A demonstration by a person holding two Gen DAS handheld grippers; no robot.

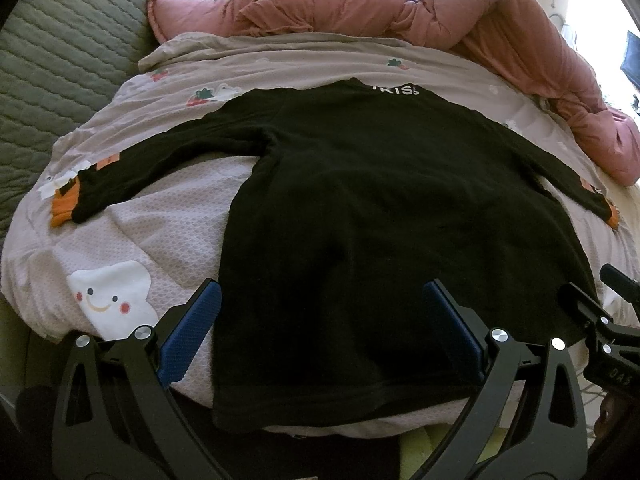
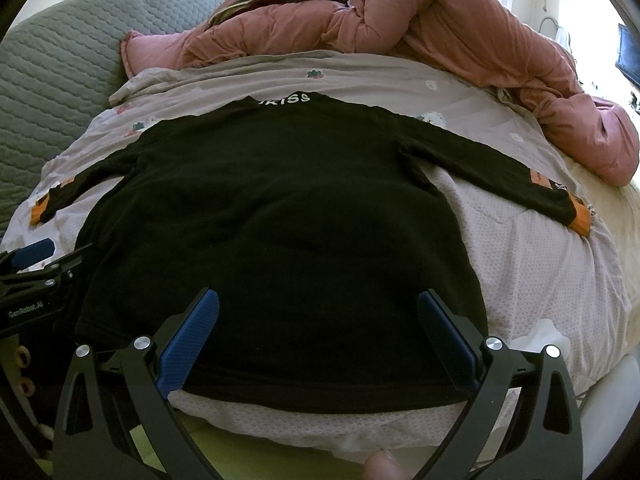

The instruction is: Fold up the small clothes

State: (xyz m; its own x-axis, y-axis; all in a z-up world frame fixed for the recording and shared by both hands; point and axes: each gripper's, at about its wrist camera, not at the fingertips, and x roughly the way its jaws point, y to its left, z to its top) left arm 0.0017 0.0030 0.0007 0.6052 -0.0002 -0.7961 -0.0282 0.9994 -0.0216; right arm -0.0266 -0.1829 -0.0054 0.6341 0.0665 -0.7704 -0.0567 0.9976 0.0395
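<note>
Shirt: a black long-sleeved shirt (image 1: 360, 208) lies flat on the bed, sleeves spread left and right, orange cuffs (image 1: 64, 208) at the ends, white lettering at the far collar.
Bedding: a pale cartoon-print cover (image 1: 132, 264) beneath; a pink duvet (image 1: 460, 12) bunched at the far side; a grey quilted pad (image 1: 60, 52) at far left.
Left claw (image 1: 320, 320): jaws apart over the near hem, clamped on nothing.
Right claw (image 2: 318, 324): jaws apart over the near hem, empty.
</note>
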